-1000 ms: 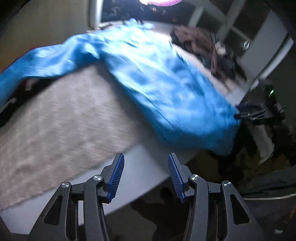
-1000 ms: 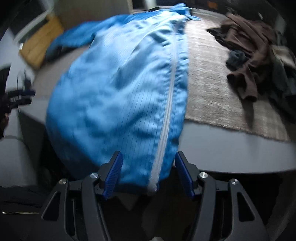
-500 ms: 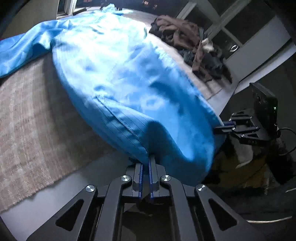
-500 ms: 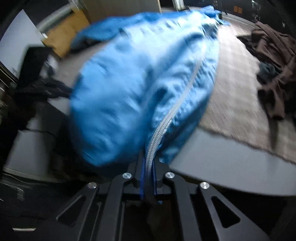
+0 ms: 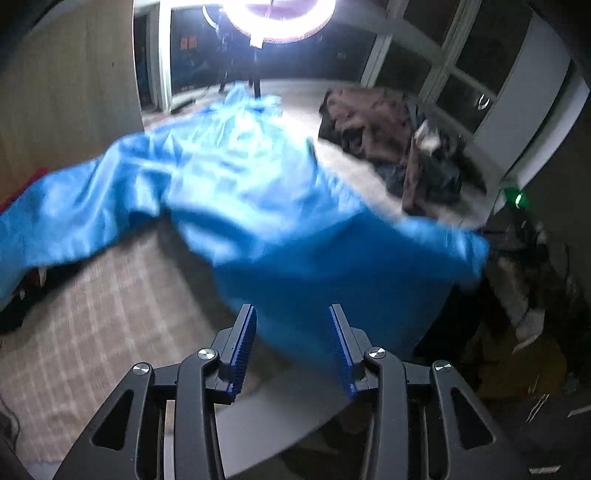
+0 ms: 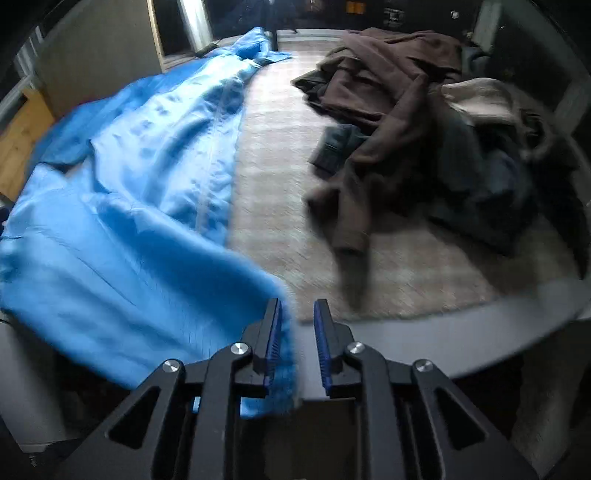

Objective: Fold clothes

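Now both tongs, left (image 5: 291, 347) and right (image 6: 297, 349), have just been opening, releasing the blue jacket (image 6: 122, 206). It lies spread along the surface (image 6: 461, 332), likely laid flat for folding.

One blue garment (image 6: 122, 206) lay on the table (image 6: 461, 347). One heap of dark clothes (image 6: 424, 140) sat towards its far right corner. One checked cloth (image 6: 280, 206) covered it.

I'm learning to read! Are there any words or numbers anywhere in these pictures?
None can be read.
Small orange squares on the dark far wall: perhaps signs, too small and blurred.
Shiny blue zip-up jacket: no label shows.
Heap of brown and dark clothes: no print shows.
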The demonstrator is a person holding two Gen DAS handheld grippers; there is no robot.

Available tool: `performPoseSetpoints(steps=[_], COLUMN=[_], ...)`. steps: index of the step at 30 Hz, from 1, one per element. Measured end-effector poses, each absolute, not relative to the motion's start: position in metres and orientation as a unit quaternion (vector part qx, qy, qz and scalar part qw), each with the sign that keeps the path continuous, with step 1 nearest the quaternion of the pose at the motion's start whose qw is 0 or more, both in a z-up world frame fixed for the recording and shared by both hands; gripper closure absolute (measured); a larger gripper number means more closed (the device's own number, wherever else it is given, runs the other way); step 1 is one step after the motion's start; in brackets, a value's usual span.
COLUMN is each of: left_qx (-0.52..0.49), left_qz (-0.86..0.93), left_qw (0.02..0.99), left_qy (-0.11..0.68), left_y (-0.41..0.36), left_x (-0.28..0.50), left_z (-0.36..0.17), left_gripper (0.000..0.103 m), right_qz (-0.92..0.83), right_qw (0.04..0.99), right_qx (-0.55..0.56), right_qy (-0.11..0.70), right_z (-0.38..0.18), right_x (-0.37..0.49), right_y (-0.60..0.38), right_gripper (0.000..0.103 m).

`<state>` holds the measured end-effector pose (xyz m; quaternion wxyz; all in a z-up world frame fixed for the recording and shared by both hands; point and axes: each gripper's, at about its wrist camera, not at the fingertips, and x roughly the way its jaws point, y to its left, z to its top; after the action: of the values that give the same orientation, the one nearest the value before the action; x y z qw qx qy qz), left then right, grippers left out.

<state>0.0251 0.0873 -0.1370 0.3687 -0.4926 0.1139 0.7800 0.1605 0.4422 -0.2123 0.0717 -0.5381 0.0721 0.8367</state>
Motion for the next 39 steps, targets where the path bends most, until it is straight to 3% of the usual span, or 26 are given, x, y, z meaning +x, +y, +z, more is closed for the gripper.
performPoseSetpoints(steps=[3,5,7,11,19,20,22,23,30,35,39], left_qx=[-0.512,-0.526,-0.541,-0.570,-0.590,-0.593,-0.597,-0.593,-0.557,-0.542,-0.556], left_qz=[0.772,0.764,0.756,0.731,0.706,0.706,0.704,0.706,0.726,0.743,0.746], left_qw=[0.362,0.364,0.365,0.374,0.388,0.385,0.383,0.384,0.403,0.388,0.354], left_qy=[0.103,0.080,0.052,0.011,0.045,0.047,0.048,0.046,0.026,0.060,0.095], left_y=[0.069,0.059,0.055,0.070,0.131,0.136,0.142,0.141,0.109,0.069,0.056], left_x=[0.041,0.052,0.060,0.080,0.123,0.123,0.123,0.123,0.129,0.139,0.134], left_z=[-0.160,-0.175,-0.190,-0.221,-0.251,-0.254,-0.258,-0.257,-0.223,-0.194,-0.203], left_gripper=[0.065,0.065,0.065,0.065,0.062,0.065,0.073,0.087,0.090,0.090,0.088], right_qz=[0.862,0.875,0.878,0.868,0.862,0.862,0.859,0.860,0.903,0.928,0.936], right_qw=[0.050,0.001,-0.042,-0.041,-0.007,-0.022,-0.048,-0.055,-0.045,-0.048,-0.072], right_qx=[-0.502,-0.484,-0.476,-0.483,-0.482,-0.486,-0.499,-0.500,-0.420,-0.357,-0.328], right_qy=[0.047,0.018,-0.027,-0.109,-0.158,-0.145,-0.106,-0.091,-0.079,-0.098,-0.108], right_z=[-0.190,-0.176,-0.174,-0.193,-0.226,-0.226,-0.221,-0.214,-0.120,-0.048,-0.017], right_x=[0.175,0.183,0.183,0.174,0.144,0.140,0.135,0.133,0.147,0.153,0.154], right_y=[0.419,0.388,0.355,0.317,0.312,0.312,0.317,0.320,0.344,0.341,0.321], right_gripper=[0.077,0.065,0.045,0.042,0.043,0.045,0.101,0.101,0.101,0.101,0.101])
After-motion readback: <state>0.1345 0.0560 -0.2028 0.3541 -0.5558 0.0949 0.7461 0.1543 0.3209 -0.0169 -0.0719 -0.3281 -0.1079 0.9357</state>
